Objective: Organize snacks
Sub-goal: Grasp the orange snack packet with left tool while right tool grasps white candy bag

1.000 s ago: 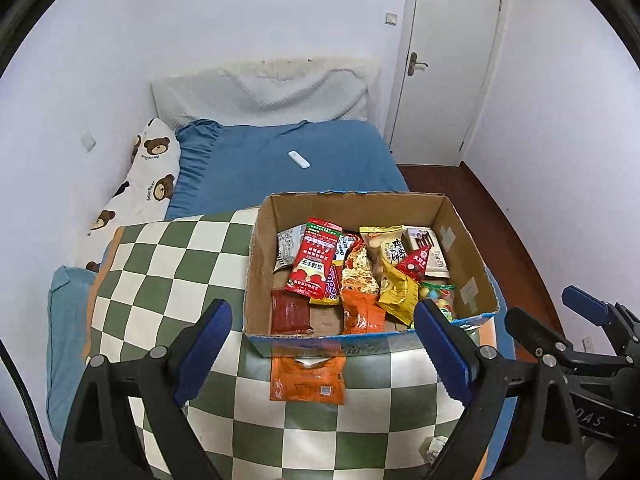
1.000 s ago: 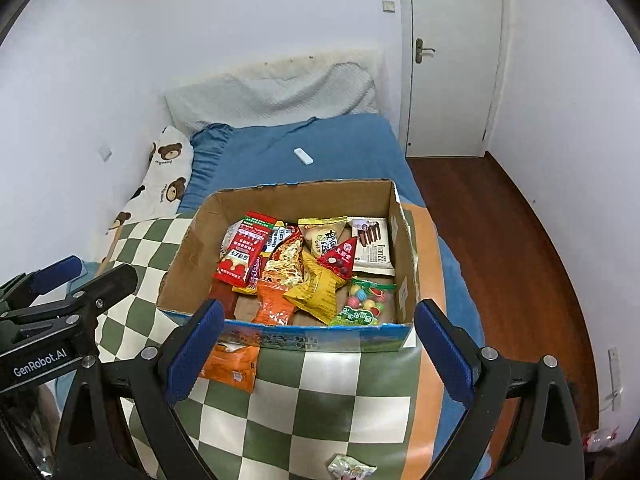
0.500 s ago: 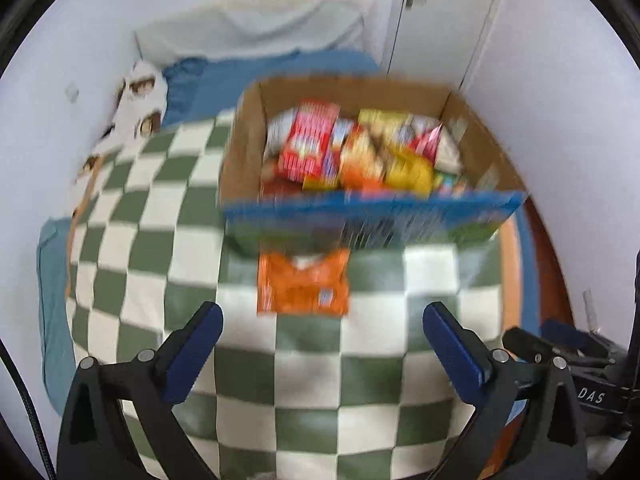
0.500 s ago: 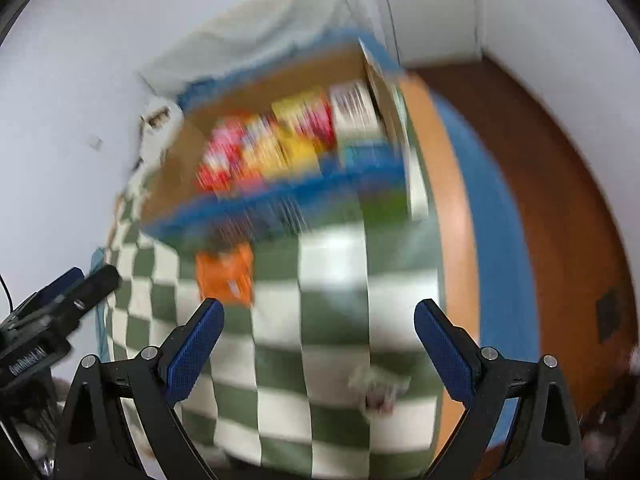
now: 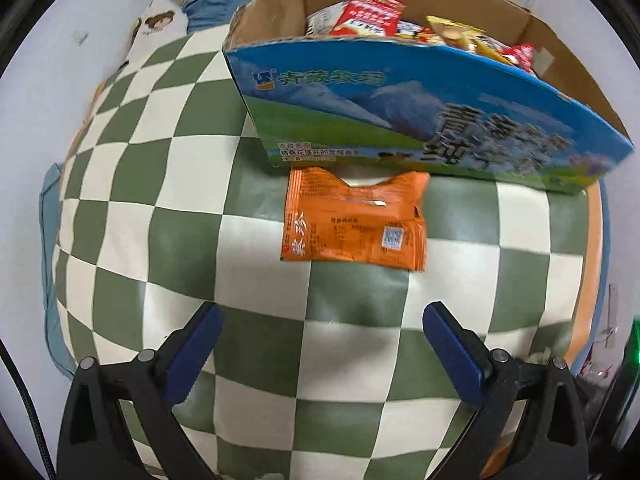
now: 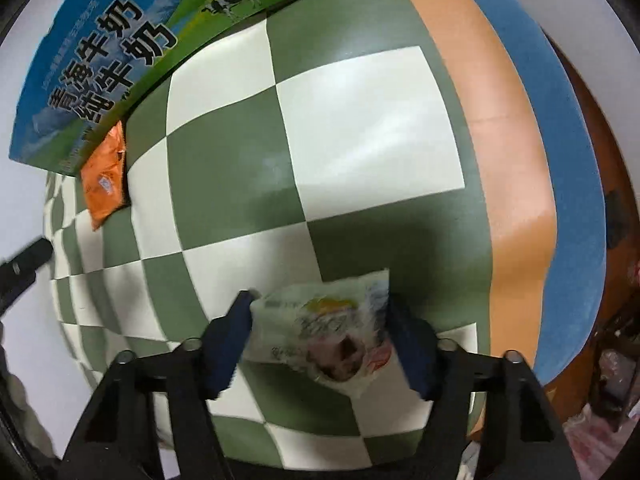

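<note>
An orange snack packet (image 5: 354,220) lies flat on the green-and-white checked mat (image 5: 160,208), just in front of a blue-and-green cardboard box (image 5: 400,116) filled with several snack packets. My left gripper (image 5: 322,348) is open and empty, a short way in front of the orange packet. In the right wrist view, my right gripper (image 6: 320,334) straddles a pale green snack packet (image 6: 324,336) on the mat (image 6: 360,132), with both blue pads against its ends. The orange packet (image 6: 105,176) and the box (image 6: 120,60) show at upper left.
The mat has an orange border (image 6: 508,140) over a blue bedsheet (image 6: 576,152); the bed edge drops to a wooden floor on the right. A bear-print pillow (image 5: 154,24) lies at the far left. The left gripper's tip (image 6: 24,264) shows at the left edge.
Both grippers dropped low toward the mat. The left one came close to the orange packet. The right one moved onto the pale green packet and narrowed around it.
</note>
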### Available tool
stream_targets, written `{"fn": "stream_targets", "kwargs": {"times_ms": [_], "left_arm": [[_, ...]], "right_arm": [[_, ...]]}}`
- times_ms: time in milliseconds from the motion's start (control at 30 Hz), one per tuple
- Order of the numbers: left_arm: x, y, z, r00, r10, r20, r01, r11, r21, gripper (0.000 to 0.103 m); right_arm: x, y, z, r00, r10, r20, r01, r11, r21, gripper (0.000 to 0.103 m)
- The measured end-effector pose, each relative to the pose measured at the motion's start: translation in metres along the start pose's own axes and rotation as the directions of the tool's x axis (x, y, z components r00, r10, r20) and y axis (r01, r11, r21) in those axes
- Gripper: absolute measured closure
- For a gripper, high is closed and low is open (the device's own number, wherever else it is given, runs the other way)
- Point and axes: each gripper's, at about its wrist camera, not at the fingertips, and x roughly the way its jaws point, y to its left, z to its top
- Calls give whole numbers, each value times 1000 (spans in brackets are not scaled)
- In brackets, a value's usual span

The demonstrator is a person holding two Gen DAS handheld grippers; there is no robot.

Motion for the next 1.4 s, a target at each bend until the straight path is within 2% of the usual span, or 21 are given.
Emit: {"fn": "stream_targets", "kwargs": {"times_ms": [200, 367, 433, 467, 500, 533, 733, 933, 1000, 1067, 1100, 1133, 1200, 1267, 1333, 1400], "left_arm": [[27, 3, 28, 998, -40, -42, 37, 996, -83, 1], [64, -10, 48, 993, -53, -102, 45, 996, -74, 1], [69, -10, 51, 996, -58, -72, 53, 996, -75, 1], [69, -10, 52, 997, -63, -54, 59, 996, -70, 3], [70, -10, 52, 997, -68, -43, 65, 996, -65, 13], [70, -9, 50, 997, -71, -40, 69, 996, -60, 15], [62, -12, 15, 999, -31, -26, 33, 996, 83, 30], [58, 10, -38, 994, -54, -92, 65, 991, 121, 30], [57, 23, -47, 990, -52, -131, 63, 994, 87, 30], [46, 47, -50, 981, -119, -152, 114, 993, -43, 30], [38, 59, -51, 976, -167, -143, 150, 981, -123, 30], [30, 75, -51, 968, -215, -132, 182, 958, -222, 30], [22, 100, -56, 950, -294, -110, 234, 897, -376, 29], [35, 119, -64, 906, -398, -145, 265, 800, -539, 28], [61, 127, -71, 846, -508, -160, 293, 696, -656, 28], [83, 129, -74, 822, -546, -165, 285, 644, -710, 28]], "right_arm": [[-5, 9, -1, 999, -8, 41, 10, 999, -43, 39], [-8, 12, 3, 999, -7, 49, 10, 999, -52, 39], [-9, 19, 11, 999, -4, 51, 6, 998, -56, 39], [-10, 20, 12, 999, -2, 52, 5, 998, -58, 39], [-11, 21, 13, 999, -1, 53, 4, 998, -60, 39], [-12, 23, 15, 999, -3, 53, 6, 998, -65, 39], [-20, 22, 20, 999, 12, 38, -9, 997, -77, 39], [-23, 22, 21, 999, 31, 19, -28, 994, -101, 39], [-22, 26, 21, 999, 34, 9, -32, 993, -112, 39], [-19, 32, 20, 999, 38, 1, -38, 992, -121, 39], [-19, 33, 21, 999, 41, -3, -41, 992, -122, 39], [-19, 34, 22, 999, 46, -5, -46, 991, -124, 39], [-15, 37, 19, 999, 53, -4, -53, 991, -126, 39], [-13, 39, 20, 998, 61, -2, -61, 990, -124, 39], [-13, 40, 22, 998, 65, -2, -65, 991, -119, 39], [-11, 42, 23, 997, 72, -3, -72, 991, -117, 39]]}}
